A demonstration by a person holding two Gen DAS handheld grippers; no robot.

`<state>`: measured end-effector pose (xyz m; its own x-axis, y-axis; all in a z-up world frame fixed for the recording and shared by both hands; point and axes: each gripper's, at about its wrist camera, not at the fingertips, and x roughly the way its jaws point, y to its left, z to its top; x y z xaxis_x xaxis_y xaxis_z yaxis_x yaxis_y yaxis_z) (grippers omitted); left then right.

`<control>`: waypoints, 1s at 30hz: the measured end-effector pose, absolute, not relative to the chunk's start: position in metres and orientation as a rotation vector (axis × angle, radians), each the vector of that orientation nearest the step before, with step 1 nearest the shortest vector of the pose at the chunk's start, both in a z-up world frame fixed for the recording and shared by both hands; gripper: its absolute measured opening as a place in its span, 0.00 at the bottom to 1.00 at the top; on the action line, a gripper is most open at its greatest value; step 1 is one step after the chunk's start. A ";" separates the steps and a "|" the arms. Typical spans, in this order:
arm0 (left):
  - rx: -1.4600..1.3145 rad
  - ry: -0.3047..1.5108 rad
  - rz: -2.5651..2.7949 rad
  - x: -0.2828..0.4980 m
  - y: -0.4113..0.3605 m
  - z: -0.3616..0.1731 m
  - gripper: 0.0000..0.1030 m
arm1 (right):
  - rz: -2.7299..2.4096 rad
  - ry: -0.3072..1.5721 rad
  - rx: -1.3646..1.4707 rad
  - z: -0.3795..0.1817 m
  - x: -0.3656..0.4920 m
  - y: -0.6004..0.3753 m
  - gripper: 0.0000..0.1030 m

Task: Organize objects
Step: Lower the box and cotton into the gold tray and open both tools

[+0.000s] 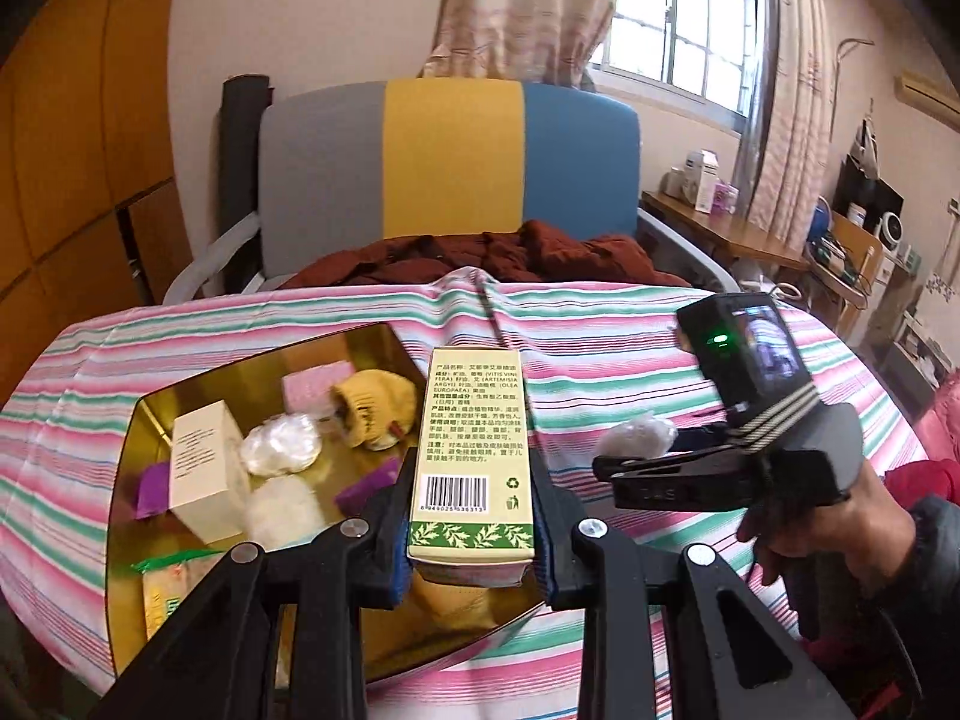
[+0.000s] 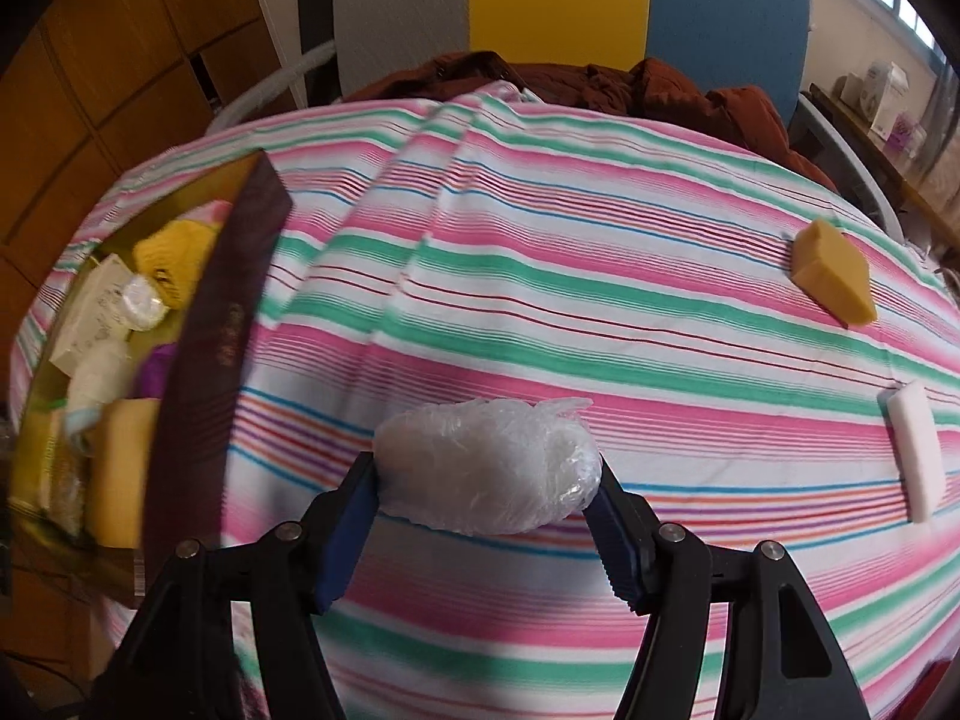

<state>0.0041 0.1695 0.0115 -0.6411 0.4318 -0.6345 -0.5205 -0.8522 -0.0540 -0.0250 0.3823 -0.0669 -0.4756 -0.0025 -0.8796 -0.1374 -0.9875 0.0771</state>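
Note:
My left gripper (image 1: 474, 546) is shut on a tall cream box with green leaf print and a barcode (image 1: 474, 450), held upright over the right side of a gold tin (image 1: 129, 450). The tin holds a white box (image 1: 201, 468), plastic-wrapped white balls (image 1: 279, 444), a yellow knit piece (image 1: 375, 408) and purple bits. My right gripper (image 2: 486, 501) is shut on a clear-plastic-wrapped white bundle (image 2: 489, 465) above the striped cloth. In the left wrist view that right gripper (image 1: 606, 462) hovers to the right of the tin with its bundle (image 1: 639, 435).
A striped pink, green and white cloth (image 2: 540, 252) covers the table. An orange-tan block (image 2: 831, 279) and a white block (image 2: 915, 456) lie at the right. The tin's dark wall (image 2: 225, 324) stands at left. A chair with brown clothing (image 1: 480, 252) is behind.

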 end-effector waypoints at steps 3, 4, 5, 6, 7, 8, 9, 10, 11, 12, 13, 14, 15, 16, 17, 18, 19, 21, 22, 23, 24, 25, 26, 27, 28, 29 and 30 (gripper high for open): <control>-0.908 0.163 2.454 0.002 0.161 0.009 0.29 | 2.658 0.223 -1.533 -0.058 -0.021 0.371 0.65; -0.914 0.154 2.458 0.001 0.157 0.008 0.29 | 2.674 0.226 -1.518 -0.053 -0.018 0.365 0.65; -0.916 0.150 2.462 0.002 0.156 0.009 0.29 | 2.687 0.226 -1.504 -0.049 -0.016 0.361 0.65; -0.917 0.147 2.467 0.002 0.153 0.008 0.29 | 2.697 0.229 -1.495 -0.046 -0.016 0.358 0.65; -0.918 0.140 2.472 0.001 0.149 0.008 0.29 | 2.713 0.237 -1.482 -0.041 -0.014 0.354 0.65; -0.921 0.132 2.475 0.000 0.146 0.007 0.29 | 2.732 0.244 -1.470 -0.037 -0.012 0.349 0.65; -0.926 0.120 2.479 -0.002 0.141 0.006 0.29 | 2.748 0.246 -1.462 -0.033 -0.010 0.345 0.65; -0.934 0.105 2.492 -0.005 0.133 0.006 0.29 | 2.777 0.250 -1.450 -0.028 -0.008 0.338 0.65; -0.940 0.092 2.503 -0.008 0.127 0.006 0.29 | 2.801 0.251 -1.442 -0.024 -0.007 0.333 0.65; -0.949 0.070 2.516 -0.012 0.117 0.005 0.29 | 2.824 0.250 -1.435 -0.020 -0.005 0.327 0.65; -0.958 0.053 2.527 -0.016 0.111 0.005 0.29 | 2.861 0.251 -1.429 -0.015 -0.004 0.318 0.65; -0.967 0.035 2.540 -0.021 0.102 0.005 0.29 | 2.887 0.253 -1.425 -0.012 -0.003 0.312 0.65; -0.988 0.001 2.553 -0.028 0.089 0.003 0.29 | 2.916 0.253 -1.425 -0.010 -0.003 0.305 0.65; -1.006 -0.025 2.562 -0.034 0.081 0.002 0.29 | 2.950 0.246 -1.428 -0.007 -0.003 0.294 0.65; -1.027 -0.055 2.580 -0.040 0.070 0.000 0.29 | 2.975 0.237 -1.431 -0.005 -0.005 0.286 0.65; -1.051 -0.077 2.591 -0.047 0.062 -0.003 0.29 | 3.012 0.228 -1.437 -0.003 -0.006 0.274 0.68; -1.067 -0.092 2.596 -0.050 0.056 -0.005 0.30 | 3.038 0.221 -1.448 -0.003 -0.007 0.266 0.69; -1.090 -0.126 2.625 -0.059 0.042 -0.008 0.36 | 3.097 0.192 -1.465 -0.001 -0.009 0.246 0.77; -1.097 -0.132 2.635 -0.064 0.037 -0.009 0.42 | 3.119 0.179 -1.478 -0.001 -0.011 0.235 0.83; -1.107 -0.145 2.631 -0.068 0.033 -0.011 0.45 | 3.130 0.171 -1.478 -0.002 -0.012 0.229 0.93; -1.117 -0.171 2.627 -0.071 0.029 -0.012 0.46 | 3.140 0.164 -1.473 -0.002 -0.013 0.224 0.95; -1.121 -0.182 2.628 -0.073 0.027 -0.013 0.49 | 3.145 0.157 -1.482 -0.003 -0.015 0.219 0.95; -1.127 -0.185 2.626 -0.075 0.027 -0.013 0.53 | 3.144 0.158 -1.492 -0.004 -0.015 0.216 0.95; -1.133 -0.189 2.623 -0.076 0.027 -0.013 0.54 | 3.145 0.157 -1.500 -0.004 -0.015 0.214 0.95; -1.131 -0.194 2.627 -0.076 0.027 -0.013 0.54 | 3.145 0.149 -1.507 -0.005 -0.015 0.213 0.95; -1.128 -0.198 2.636 -0.074 0.027 -0.013 0.54 | 3.139 0.134 -1.511 -0.007 -0.013 0.211 0.95; -1.126 -0.191 2.644 -0.073 0.026 -0.013 0.54 | 3.132 0.121 -1.512 -0.008 -0.012 0.211 0.95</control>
